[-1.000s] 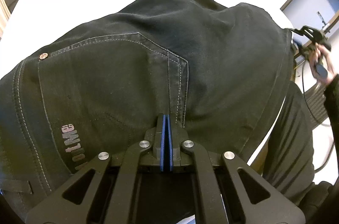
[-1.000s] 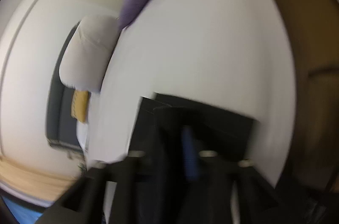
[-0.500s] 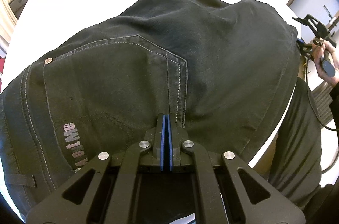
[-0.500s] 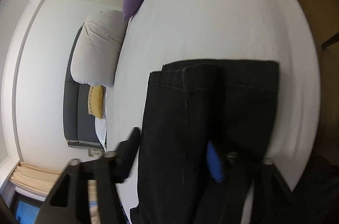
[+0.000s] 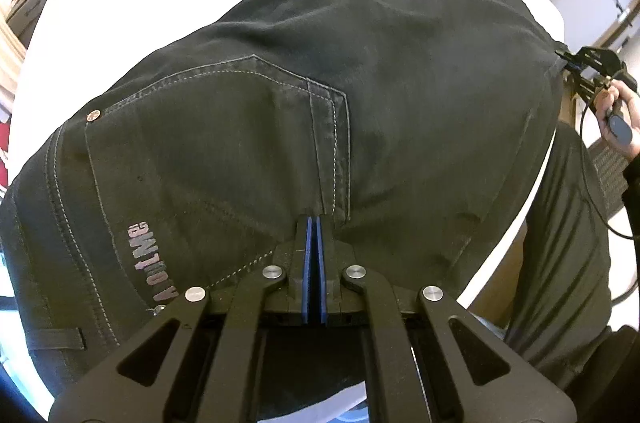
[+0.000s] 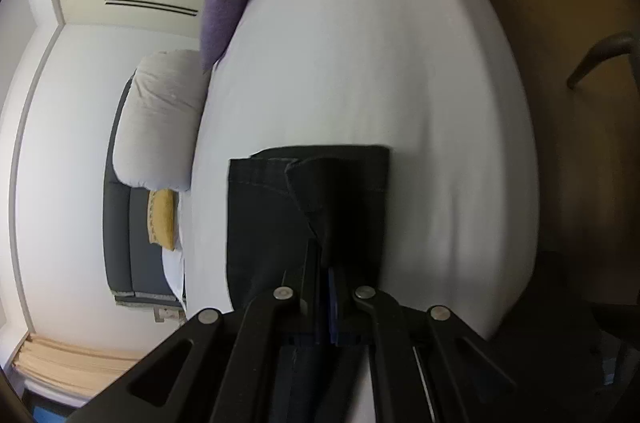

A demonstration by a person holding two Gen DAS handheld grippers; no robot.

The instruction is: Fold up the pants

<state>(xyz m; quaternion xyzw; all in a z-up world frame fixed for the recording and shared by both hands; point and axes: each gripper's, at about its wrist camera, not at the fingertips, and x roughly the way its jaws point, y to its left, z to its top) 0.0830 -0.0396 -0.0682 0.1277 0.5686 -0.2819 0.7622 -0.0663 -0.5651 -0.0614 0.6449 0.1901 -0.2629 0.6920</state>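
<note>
Step in hand, by my reading: you have the pants (image 5: 360,95) gripped at two ends, ready for a lengthwise fold on the bed (image 6: 360,43).

Pants: black, spread across the near part of the bed, well short of the purple pillow (image 6: 224,7) at the head. The back pocket (image 5: 208,143) faces up. One edge hangs off the side of the bed nearest you.

Left gripper (image 5: 314,223): jaws pressed together, blue pads (image 5: 307,247) touching with no gap showing, pinching the cloth just below the corner of the back pocket.

Right gripper (image 6: 326,263): jaws nearly closed on the folded hem end of the pants. The cloth hides the fingertips, so you see the fabric bunching between them, not the contact itself. In the left view the same gripper (image 5: 568,59) sits at the far right edge of the pants, beside your hand (image 5: 620,115).

Next move, as I judge it: lift both ends together, keep the cloth taut between them, and carry one end over towards the other. Uneven lifting would likely twist the fold or drag the hanging edge further off the bed.
</note>
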